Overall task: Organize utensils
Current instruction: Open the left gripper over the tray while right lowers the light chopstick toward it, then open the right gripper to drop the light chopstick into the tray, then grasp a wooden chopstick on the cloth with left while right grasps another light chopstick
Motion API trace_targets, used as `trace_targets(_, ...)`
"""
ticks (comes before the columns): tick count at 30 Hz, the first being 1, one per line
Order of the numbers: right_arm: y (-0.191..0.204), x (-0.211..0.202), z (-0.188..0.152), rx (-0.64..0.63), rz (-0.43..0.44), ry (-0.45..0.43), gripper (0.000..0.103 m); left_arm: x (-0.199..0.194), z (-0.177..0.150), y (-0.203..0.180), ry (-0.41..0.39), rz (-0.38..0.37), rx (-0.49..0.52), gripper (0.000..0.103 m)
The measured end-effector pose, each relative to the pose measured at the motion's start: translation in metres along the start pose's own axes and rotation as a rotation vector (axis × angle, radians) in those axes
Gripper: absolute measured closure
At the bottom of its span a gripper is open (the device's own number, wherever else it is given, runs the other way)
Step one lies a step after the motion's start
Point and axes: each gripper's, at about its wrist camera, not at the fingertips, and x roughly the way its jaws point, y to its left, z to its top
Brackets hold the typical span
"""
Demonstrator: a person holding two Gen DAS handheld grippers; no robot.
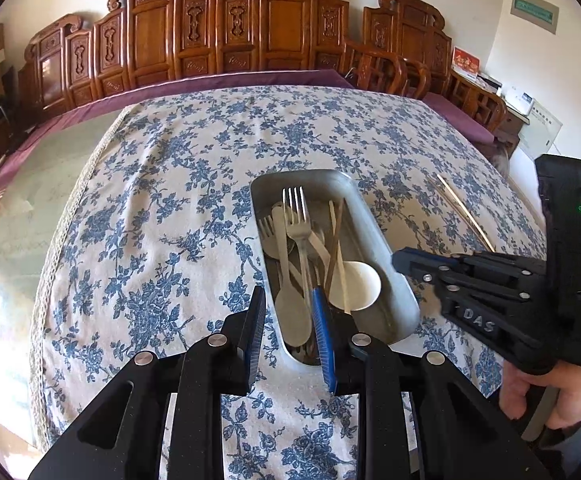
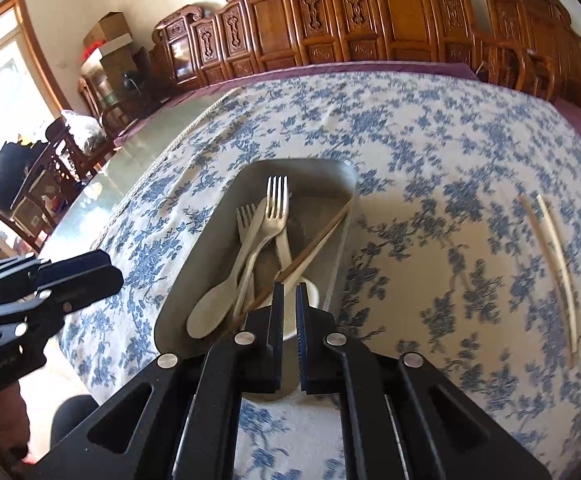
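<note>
From the left wrist, the left gripper (image 1: 290, 312) hangs over the metal tray (image 1: 374, 224) of forks and spoons on the counter (image 1: 162, 184), fingers parted and empty. From the right wrist, the right gripper (image 2: 289, 312) hovers above the tray, fingers nearly closed on nothing, while two chopsticks (image 2: 558, 264) lie well apart on the cloth.

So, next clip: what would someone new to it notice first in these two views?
Probably the metal tray in the middle of the blue floral tablecloth, heaped with forks, spoons and chopsticks. Next, the pair of pale chopsticks lying alone on the cloth to the tray's right, outside it. Behind the table, a row of carved wooden chairs lines the wall.
</note>
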Motion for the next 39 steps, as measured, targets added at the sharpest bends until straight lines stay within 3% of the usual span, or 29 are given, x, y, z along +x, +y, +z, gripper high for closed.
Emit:
trace_targets(7, -0.037, -0.031, -0.003, -0.047, -0.052, -0.039, 0.095, -0.003, 0.002, -0.017, -0.027, 0.02, 0.017, 0.071)
trace_targets(11, -0.064, -0.045, -0.004, -0.056, -0.082, -0.051, 0.095, -0.001, 0.004, -0.028, -0.037, 0.027, 0.012, 0.061)
trace_targets(18, -0.116, -0.063, -0.005, -0.077, -0.141, -0.065, 0.096, 0.009, 0.01, -0.052, -0.066, 0.041, -0.004, 0.03)
trace_targets(24, -0.166, -0.064, -0.012, -0.07, -0.191, -0.046, 0.096, 0.019, 0.014, -0.075, -0.097, 0.026, -0.005, 0.013)
trace_targets(28, -0.191, -0.059, -0.019, -0.058, -0.212, -0.028, 0.087, 0.031, 0.015, -0.092, -0.08, 0.016, -0.005, 0.01)
trace_targets(39, -0.237, -0.023, -0.033, -0.006, -0.216, 0.058, 0.087, 0.057, 0.014, -0.134, -0.041, -0.006, 0.025, 0.01)
